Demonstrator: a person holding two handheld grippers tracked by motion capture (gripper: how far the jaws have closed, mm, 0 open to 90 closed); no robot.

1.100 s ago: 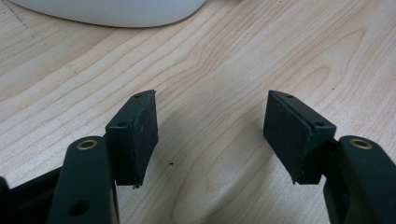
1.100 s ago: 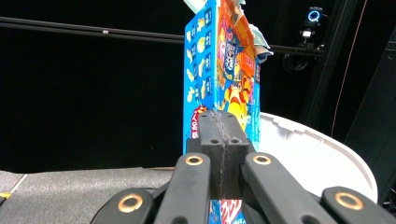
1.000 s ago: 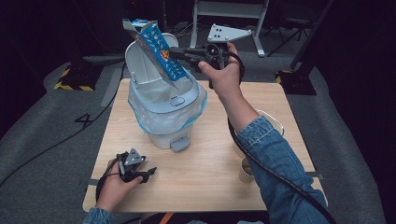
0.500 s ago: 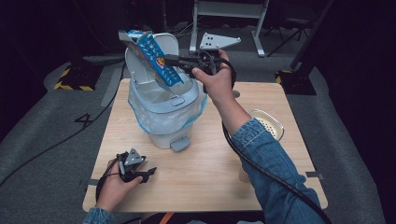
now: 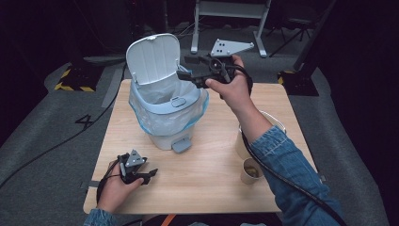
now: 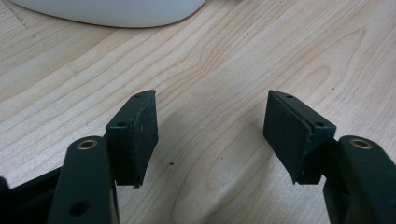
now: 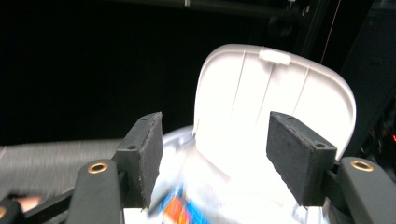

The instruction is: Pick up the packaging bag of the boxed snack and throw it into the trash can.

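Note:
A small white and pale-blue pedal bin (image 5: 164,127) with a clear liner stands on the wooden table (image 5: 207,188), its lid (image 5: 153,56) tipped up. My right gripper (image 5: 184,69) hovers over the bin's right rim, pointing left. Its jaws have just been opening and nothing is between them. In the right gripper view, the right gripper (image 7: 215,158) faces the raised lid (image 7: 275,102), and a blurred blue and orange packet (image 7: 173,211) lies below inside the bin. My left gripper (image 5: 149,174) rests on the table near the front left, open and empty (image 6: 210,135).
A paper cup (image 5: 250,172) with something yellowish inside stands near the table's right front. Another cup (image 5: 241,143) and a white container (image 5: 275,123) sit behind it, partly under my right forearm. The bin's base (image 6: 107,9) lies just beyond the left gripper.
The blue packet that the right gripper held above the bin has left its jaws and gone down into the bin. The jaws opened and the hand sank slightly. The left hand stayed put.

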